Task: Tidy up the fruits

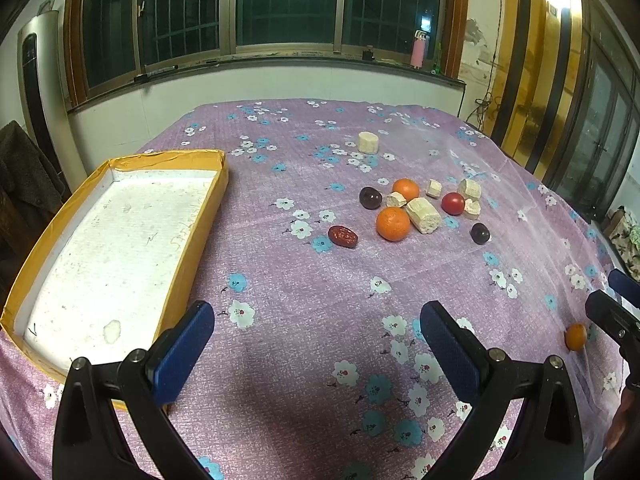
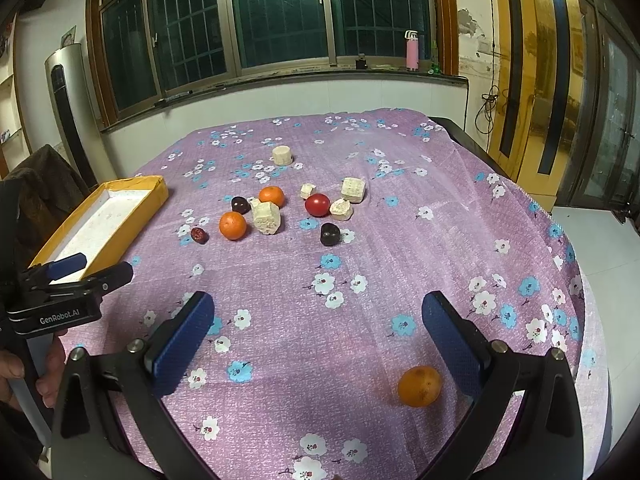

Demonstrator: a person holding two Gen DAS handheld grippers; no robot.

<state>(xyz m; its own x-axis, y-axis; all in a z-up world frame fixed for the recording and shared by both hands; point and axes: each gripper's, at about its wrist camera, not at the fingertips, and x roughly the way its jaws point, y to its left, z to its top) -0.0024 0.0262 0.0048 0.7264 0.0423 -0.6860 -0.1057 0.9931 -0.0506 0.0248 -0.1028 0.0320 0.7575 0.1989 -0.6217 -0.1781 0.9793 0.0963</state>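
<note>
Table: a tabletop under a purple flowered cloth, nothing on it sorted yet, as far as I can judge.
Box: a yellow-walled tray with a white floor sits at the left edge of the tabletop, empty inside.
Fruit cluster: mid-table, well apart from the box, lie two oranges, the nearer orange and a farther orange, a red tomato, two dark plums, and a wrinkled red date nearest the box.
Other bits: pale cut chunks are mixed among the fruit, one touching the nearer orange; a round pale piece stands alone toward the far edge.
Stray orange: a lone orange lies near the front right edge of the tabletop, just inside the right finger of the right gripper.
Right gripper: jaws wide apart, nothing between them gripped.
Left gripper: the left gripper hovers beside the box's near corner, jaws spread, holding nothing.
Step in hand: looks like the first pick, most likely the stray orange.
Doing it well: shift the right gripper rightward so the orange sits centred between the pads, come down low, and close gently, since a round fruit will roll off if only one pad meets it.
Risk: the front edge is close; a nudge could send it off the table.
</note>
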